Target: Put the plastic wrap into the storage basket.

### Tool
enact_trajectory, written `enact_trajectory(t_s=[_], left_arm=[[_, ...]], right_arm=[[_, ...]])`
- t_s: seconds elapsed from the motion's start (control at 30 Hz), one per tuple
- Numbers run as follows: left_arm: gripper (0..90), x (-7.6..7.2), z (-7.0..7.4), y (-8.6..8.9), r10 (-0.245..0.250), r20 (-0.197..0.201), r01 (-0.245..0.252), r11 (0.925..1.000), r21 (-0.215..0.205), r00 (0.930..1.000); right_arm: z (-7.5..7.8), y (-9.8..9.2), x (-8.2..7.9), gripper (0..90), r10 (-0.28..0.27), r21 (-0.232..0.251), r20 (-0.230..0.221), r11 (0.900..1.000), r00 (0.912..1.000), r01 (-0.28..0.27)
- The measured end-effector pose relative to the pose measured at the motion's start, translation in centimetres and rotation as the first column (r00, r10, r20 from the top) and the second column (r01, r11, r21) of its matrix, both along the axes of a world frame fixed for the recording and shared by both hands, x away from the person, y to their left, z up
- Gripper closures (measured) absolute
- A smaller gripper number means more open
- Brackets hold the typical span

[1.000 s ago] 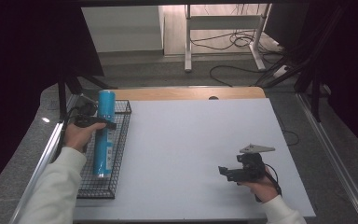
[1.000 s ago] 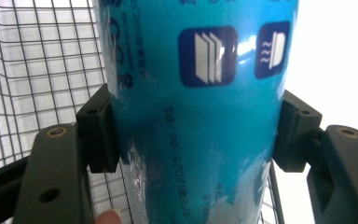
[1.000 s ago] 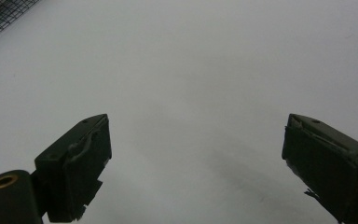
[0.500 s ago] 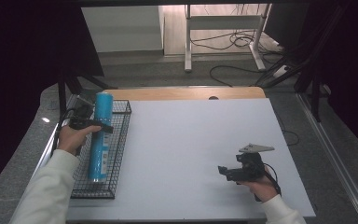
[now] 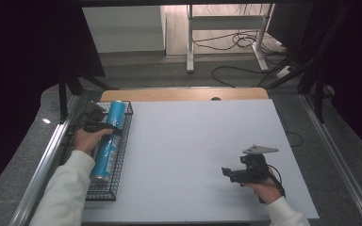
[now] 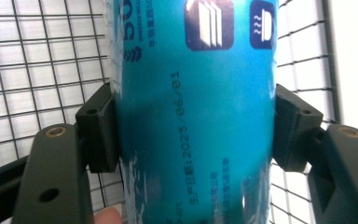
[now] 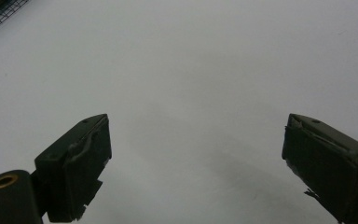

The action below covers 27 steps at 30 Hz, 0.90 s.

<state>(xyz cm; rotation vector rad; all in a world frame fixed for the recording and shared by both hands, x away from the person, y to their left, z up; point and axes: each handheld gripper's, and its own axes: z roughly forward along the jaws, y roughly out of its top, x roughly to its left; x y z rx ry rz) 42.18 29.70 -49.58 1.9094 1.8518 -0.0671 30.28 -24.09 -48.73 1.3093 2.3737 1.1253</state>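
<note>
The blue tube (image 6: 196, 116) carries a printed date, "2025/06/01", after small characters too blurred to read; toward 12 o'clock sit two dark icons and perhaps "05".

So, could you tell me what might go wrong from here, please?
1. The left gripper pinches the smooth blue tube only at its sides, so it might slip or roll out.
2. The tube lies in the wire basket, so its end could catch on the wires when lifted.
</note>
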Motion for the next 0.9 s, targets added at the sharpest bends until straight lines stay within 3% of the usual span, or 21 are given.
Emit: enact_trajectory(t_s=[0.07, 0.13, 0.17, 0.27, 0.37, 0.5, 0.53, 0.6, 0.7, 0.73, 0.77, 0.8, 0.87, 0.9], left_arm=[[30.7, 0.2, -0.7, 0.0, -0.002, -0.013, 0.002, 0.9999, 0.015, 0.9999], [30.3, 0.4, -1.6, -0.2, 0.027, -0.029, -0.027, 0.9992, 0.029, 0.9992], [29.8, 0.4, -1.7, -0.2, 0.036, -0.016, -0.036, 0.9992, 0.017, 0.9992], [27.1, 0.1, -0.9, -0.1, 0.035, 0.015, -0.036, 0.9990, 0.027, 0.9993], [17.0, -0.8, 0.7, -0.3, 0.043, 0.061, -0.043, 0.9991, -0.009, 0.9972], [11.8, -2.5, 2.6, -0.6, 0.023, 0.137, -0.029, 0.9987, 0.041, 0.9904], [10.9, -3.1, 3.1, -0.7, 0.020, 0.165, -0.034, 0.9960, 0.083, 0.9860], [11.2, -4.3, 4.1, -0.8, 0.005, 0.217, -0.028, 0.9944, 0.102, 0.9761], [12.4, -7.1, 6.0, -1.4, -0.057, 0.301, 0.009, 0.9877, 0.156, 0.9519], [13.1, -7.8, 6.4, -1.5, -0.070, 0.319, 0.024, 0.9890, 0.146, 0.9451], [13.1, -8.8, 6.8, -1.7, -0.097, 0.339, 0.056, 0.9899, 0.130, 0.9356], [13.2, -10.3, 7.3, -2.3, -0.142, 0.371, 0.103, 0.9872, 0.122, 0.9177], [14.5, -12.2, 7.5, -3.4, -0.196, 0.408, 0.160, 0.9796, 0.122, 0.8914], [14.6, -12.9, 7.5, -3.8, -0.218, 0.415, 0.187, 0.9756, 0.115, 0.8830]], right_arm=[[0.0, -0.1, 0.0, 8.4, -0.001, 0.000, 0.001, 1.000, 1.0000, 0.001], [-0.1, -0.1, 0.0, 8.3, 0.000, -0.002, 0.001, 1.000, 1.0000, 0.000], [-0.1, -0.1, 0.0, 8.3, -0.001, -0.004, 0.000, 1.000, 1.0000, 0.001], [-0.1, -0.1, 0.0, 8.3, -0.003, -0.003, -0.001, 1.000, 1.0000, 0.003], [-0.1, -0.1, 0.0, 8.3, -0.001, -0.002, 0.000, 1.000, 1.0000, 0.001], [-0.1, 0.0, 0.0, 8.4, 0.002, -0.003, 0.001, 1.000, 1.0000, -0.002], [-0.1, 0.0, 0.0, 8.3, 0.003, -0.003, 0.004, 1.000, 1.0000, -0.003], [0.0, 0.1, 0.0, 8.3, 0.006, 0.000, 0.006, 1.000, 1.0000, -0.006], [0.1, 0.2, 0.0, 8.3, 0.012, 0.005, 0.015, 1.000, 0.9998, -0.013], [0.1, 0.1, 0.0, 8.3, 0.015, 0.007, 0.016, 1.000, 0.9998, -0.015], [0.1, 0.1, 0.0, 8.3, 0.016, 0.009, 0.018, 1.000, 0.9997, -0.016], [0.2, 0.1, 0.0, 8.3, 0.016, 0.010, 0.020, 1.000, 0.9997, -0.016], [0.3, 0.0, -0.1, 8.3, 0.017, 0.017, 0.027, 1.000, 0.9995, -0.017], [0.4, -0.1, -0.2, 8.3, 0.017, 0.020, 0.032, 1.000, 0.9993, -0.018]])
